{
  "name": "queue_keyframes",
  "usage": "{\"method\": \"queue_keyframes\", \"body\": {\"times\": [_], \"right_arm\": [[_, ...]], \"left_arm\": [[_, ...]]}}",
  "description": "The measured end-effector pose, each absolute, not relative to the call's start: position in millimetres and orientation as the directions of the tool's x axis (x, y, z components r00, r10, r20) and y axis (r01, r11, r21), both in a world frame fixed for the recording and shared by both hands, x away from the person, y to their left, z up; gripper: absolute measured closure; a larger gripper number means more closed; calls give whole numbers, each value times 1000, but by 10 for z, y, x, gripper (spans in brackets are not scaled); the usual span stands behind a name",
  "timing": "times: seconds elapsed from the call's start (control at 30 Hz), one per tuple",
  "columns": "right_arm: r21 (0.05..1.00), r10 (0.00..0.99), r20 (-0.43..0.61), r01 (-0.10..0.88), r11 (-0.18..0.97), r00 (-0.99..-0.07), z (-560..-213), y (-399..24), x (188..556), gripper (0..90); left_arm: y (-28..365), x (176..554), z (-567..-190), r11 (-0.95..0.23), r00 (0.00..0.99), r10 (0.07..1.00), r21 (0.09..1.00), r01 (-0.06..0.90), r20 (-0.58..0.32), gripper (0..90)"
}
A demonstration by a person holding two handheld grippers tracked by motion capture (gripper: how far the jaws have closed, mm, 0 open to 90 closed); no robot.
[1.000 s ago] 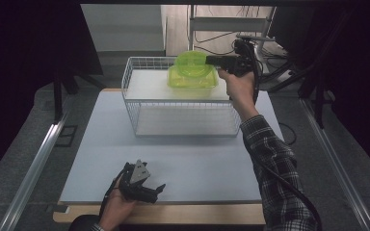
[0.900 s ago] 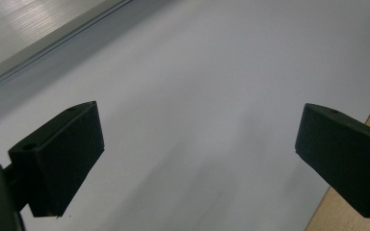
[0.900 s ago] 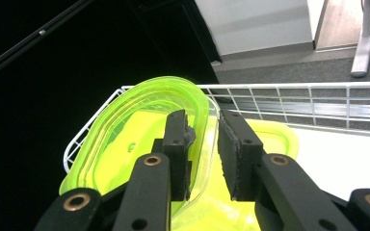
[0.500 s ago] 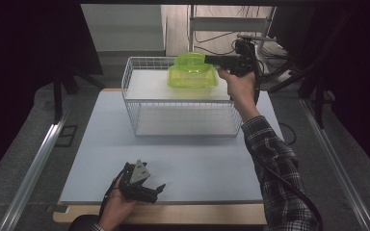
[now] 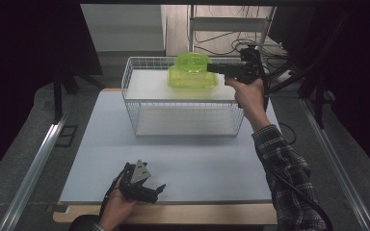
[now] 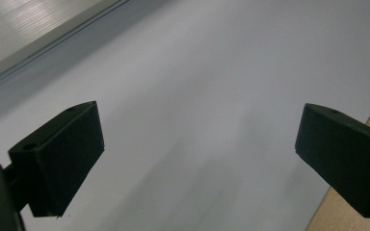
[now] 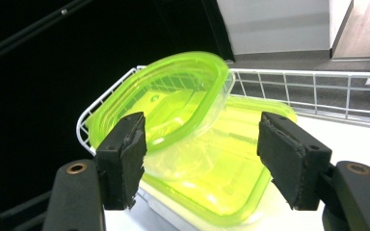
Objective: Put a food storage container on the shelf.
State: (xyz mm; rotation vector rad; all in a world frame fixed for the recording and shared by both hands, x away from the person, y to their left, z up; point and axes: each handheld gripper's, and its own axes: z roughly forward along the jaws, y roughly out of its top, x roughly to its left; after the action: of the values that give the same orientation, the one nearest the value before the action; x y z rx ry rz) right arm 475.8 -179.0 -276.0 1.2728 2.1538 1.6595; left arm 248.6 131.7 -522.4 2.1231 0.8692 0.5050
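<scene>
Green containers first, but by size: white table (image 5: pixel 188 159) takes up most of the high view, pale sheet on a wooden board, wood edge showing along the near side. White wire basket (image 5: pixel 183 98) stands on the far half of the table, rectangular, open top, two levels: a white shelf up top, white floor below.

Green plastic tub (image 5: pixel 192 79) sits on the basket's upper shelf, toward the far right part, translucent lime. In the right gripper view it lies flat (image 7: pixel 221 168) on the white surface, close to the wire rim. Smaller green bowl (image 7: pixel 168 108) rests on top of the tub, tilted, one edge propped up toward the basket rim; high view shows it (image 5: pixel 192 61) as a rounded hump over the tub.

Right gripper (image 5: pixel 215 69) held out over the basket's far right corner by the right hand (image 5: pixel 245 89), plaid sleeve behind. Its jaws stand apart, released, with the bowl and tub lying beyond and between them (image 7: pixel 200 154); left pad looks just beside the bowl's edge, contact cannot be told.

Left gripper (image 5: pixel 158 190) low at the near table edge in the left hand (image 5: pixel 118 202), well apart from the basket. Jaws wide open (image 6: pixel 197 159), nothing between them, bare table below.
</scene>
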Motion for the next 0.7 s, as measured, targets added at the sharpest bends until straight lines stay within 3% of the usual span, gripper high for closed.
{"method": "queue_keyframes", "body": {"times": [0.7], "right_arm": [[859, 653, 317, 500, 110, -688, -2962, -1839, 4553, 230]], "left_arm": [[1312, 2489, -5235, -464, 686, 725, 779, 422, 60, 28]]}}
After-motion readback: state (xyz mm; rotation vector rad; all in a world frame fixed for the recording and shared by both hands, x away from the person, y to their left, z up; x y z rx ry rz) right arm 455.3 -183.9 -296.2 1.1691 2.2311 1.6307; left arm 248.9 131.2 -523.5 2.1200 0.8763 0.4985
